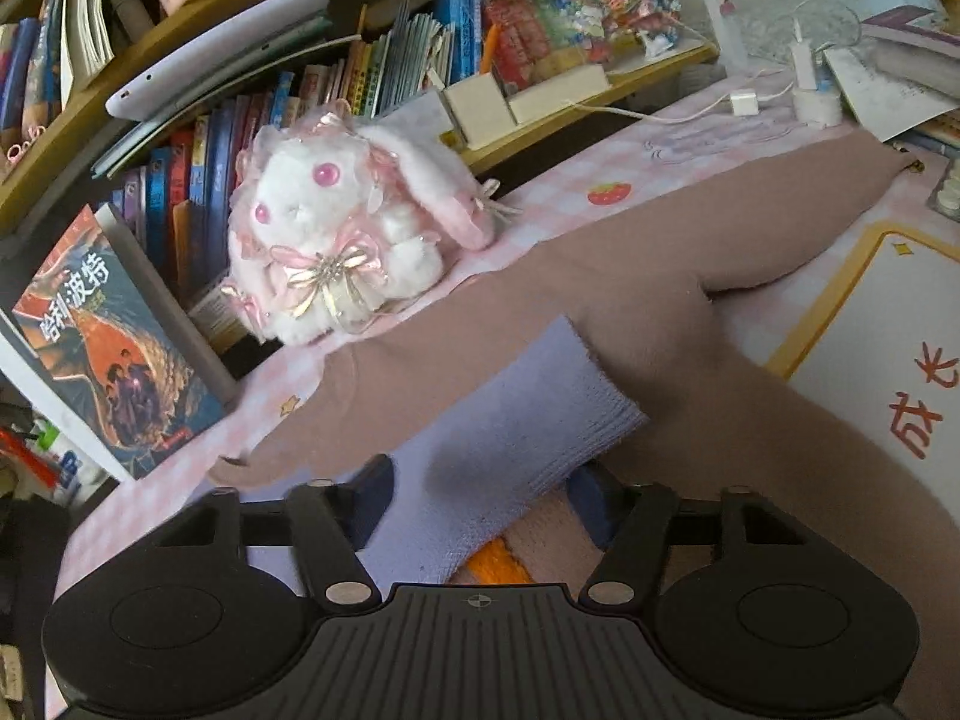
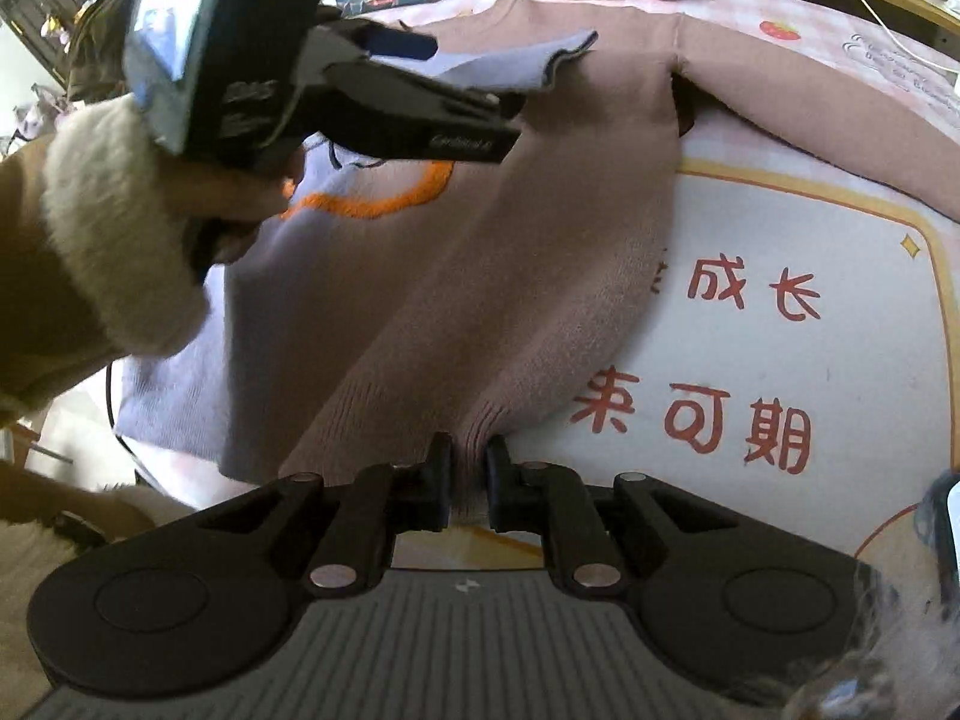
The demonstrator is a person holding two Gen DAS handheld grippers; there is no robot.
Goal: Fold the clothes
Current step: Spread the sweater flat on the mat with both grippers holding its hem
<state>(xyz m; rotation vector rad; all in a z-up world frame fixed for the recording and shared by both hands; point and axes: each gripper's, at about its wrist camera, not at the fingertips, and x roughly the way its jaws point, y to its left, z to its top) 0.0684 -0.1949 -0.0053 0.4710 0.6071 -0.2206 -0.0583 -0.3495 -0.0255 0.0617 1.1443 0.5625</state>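
A dusty-pink sweater [image 2: 480, 276] with a lavender part and orange trim lies spread on the desk; it also shows in the left wrist view [image 1: 600, 300]. Its lavender sleeve [image 1: 516, 414] is folded over the body, cuff pointing away. My left gripper [image 1: 477, 498] has its jaws wide apart on either side of the sleeve, which lies between them; it also shows in the right wrist view [image 2: 420, 54], held by a hand. My right gripper [image 2: 468, 468] is shut on the sweater's ribbed hem [image 2: 480, 426] at the near edge.
A white plush rabbit [image 1: 336, 222] sits at the back beside a bookshelf [image 1: 210, 180]. A white desk mat with red characters [image 2: 750, 360] lies right of the sweater. Chargers and cables [image 1: 780, 96] and papers lie at the far right.
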